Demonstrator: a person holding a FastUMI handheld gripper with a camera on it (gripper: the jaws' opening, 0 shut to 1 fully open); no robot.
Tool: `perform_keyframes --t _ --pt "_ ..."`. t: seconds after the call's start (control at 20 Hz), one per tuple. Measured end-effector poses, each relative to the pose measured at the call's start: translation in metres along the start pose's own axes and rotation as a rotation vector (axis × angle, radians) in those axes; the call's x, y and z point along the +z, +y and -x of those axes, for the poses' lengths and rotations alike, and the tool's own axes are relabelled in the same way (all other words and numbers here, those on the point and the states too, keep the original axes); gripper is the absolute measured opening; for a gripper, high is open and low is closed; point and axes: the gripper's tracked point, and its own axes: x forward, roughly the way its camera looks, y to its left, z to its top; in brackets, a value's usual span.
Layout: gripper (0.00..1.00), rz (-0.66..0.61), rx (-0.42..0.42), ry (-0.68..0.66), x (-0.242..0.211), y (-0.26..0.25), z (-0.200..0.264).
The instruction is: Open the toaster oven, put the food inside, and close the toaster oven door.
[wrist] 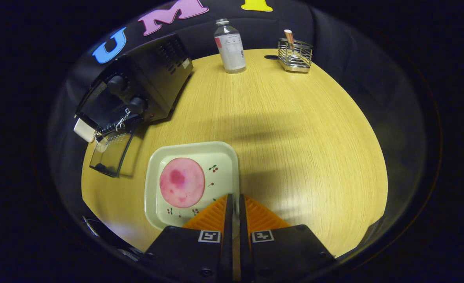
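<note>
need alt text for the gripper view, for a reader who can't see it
The gripper, fingers nearly shut, pinches the near rim of a square plate holding a round pink slice of food on a wooden table. A black toaster oven stands beyond-left, door open; a bottle and wire basket stand behind.

The single camera rides on the claw [235, 204] and looks forward along its two fingers, which lie pressed together nearest the lens. It sits high above the near edge of the tabletop [294, 129], tilted steeply down, so the fisheye takes in the whole surface from the near plate [220, 157] to the far wall.
</note>
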Motion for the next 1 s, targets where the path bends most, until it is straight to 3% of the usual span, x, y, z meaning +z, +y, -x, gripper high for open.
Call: perform_keyframes --t 0.05,0.2,0.45,0.75,1.0 --pt "0.09 -0.018 0.010 0.001 -0.001 0.001 -0.001" --pt "0.06 -0.046 0.029 0.008 -0.003 0.004 0.000" --pt "0.06 -0.280 0.118 0.032 -0.012 0.018 0.001" --pt "0.06 -0.535 0.144 -0.057 0.008 0.019 0.027" --pt "0.06 -0.629 0.135 -0.149 0.012 0.017 0.057"
